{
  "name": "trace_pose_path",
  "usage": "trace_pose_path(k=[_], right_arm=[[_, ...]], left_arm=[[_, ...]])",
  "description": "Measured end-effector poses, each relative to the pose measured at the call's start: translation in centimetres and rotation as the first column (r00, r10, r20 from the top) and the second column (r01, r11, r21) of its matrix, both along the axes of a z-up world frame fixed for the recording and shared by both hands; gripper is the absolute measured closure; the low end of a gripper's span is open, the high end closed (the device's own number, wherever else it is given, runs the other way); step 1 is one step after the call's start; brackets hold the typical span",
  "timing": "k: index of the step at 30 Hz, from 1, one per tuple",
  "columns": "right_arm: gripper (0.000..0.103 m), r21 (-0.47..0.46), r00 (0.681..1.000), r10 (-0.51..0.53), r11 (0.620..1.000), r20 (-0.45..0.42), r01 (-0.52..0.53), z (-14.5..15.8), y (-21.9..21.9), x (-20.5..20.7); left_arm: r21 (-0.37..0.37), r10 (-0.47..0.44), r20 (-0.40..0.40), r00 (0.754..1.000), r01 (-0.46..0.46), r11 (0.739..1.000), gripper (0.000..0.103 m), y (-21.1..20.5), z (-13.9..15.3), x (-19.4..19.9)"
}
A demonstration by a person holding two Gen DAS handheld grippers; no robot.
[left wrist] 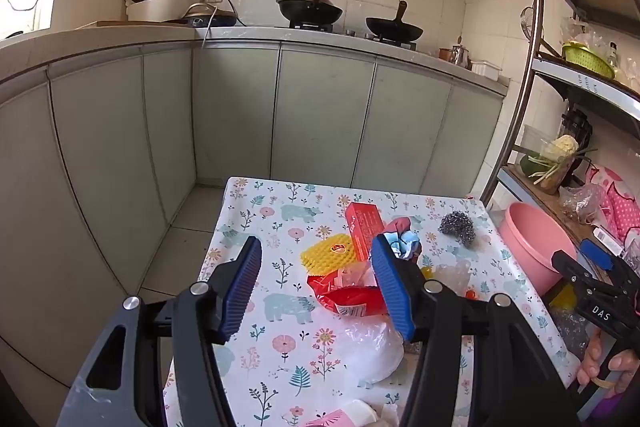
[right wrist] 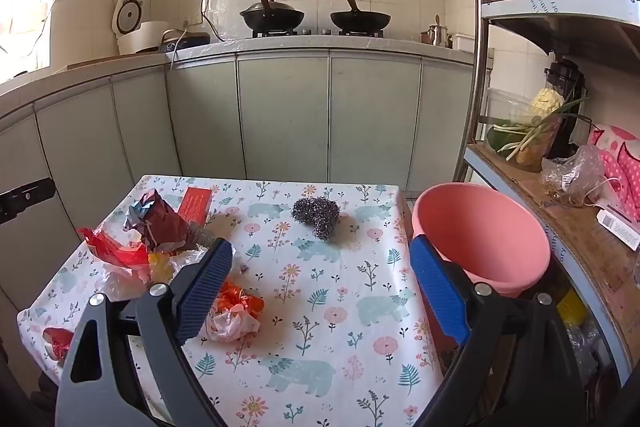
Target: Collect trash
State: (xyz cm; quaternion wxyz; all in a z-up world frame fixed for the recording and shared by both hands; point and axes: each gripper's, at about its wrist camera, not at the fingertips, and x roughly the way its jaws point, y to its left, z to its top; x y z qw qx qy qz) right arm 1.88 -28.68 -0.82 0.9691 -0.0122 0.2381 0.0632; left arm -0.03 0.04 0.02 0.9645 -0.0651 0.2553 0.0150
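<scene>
Left wrist view: left tongs (left wrist: 316, 287) spread wide, holding nothing, above floral-cloth worktop (left wrist: 256, 211). Crumpled red plastic wrapper (left wrist: 352, 297) just ahead, between the pads, long axis across them; flat red cardboard box (left wrist: 363, 230) beyond, pointing away.

Right wrist view: right tongs (right wrist: 320, 291) fully apart, empty. Orange-and-white crumpled bag (right wrist: 236, 311) beside left pad; round pink plastic basin (right wrist: 480, 235) right of worktop. Left tongs likely nearer the wrapper.

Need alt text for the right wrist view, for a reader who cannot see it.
The open right tool hovers over a floral-clothed table, holding nothing. Scattered on the cloth are an orange-and-white crumpled bag, red wrappers and a steel scourer; a pink basin sits at the table's right edge.
</scene>
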Motion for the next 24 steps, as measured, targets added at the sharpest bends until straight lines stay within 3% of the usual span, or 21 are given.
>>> trace_pose_path(k=[6,24], right_arm=[[0.012,0.005,1.000,-0.007,1.000,0.022,0.007,1.3,-0.6,-0.2],[0.012,0.028,0.998,-0.031,0.999,0.062,0.029,1.1,-0.8,-0.7]], left_arm=[[-0.009,-0.001,0.002,1.000,0.001,1.000,0.047,0.0,0.0,0.0],[-0.006,0.011,0.010,1.000,-0.011,1.000,0.047,0.5,0.4,-0.3]])
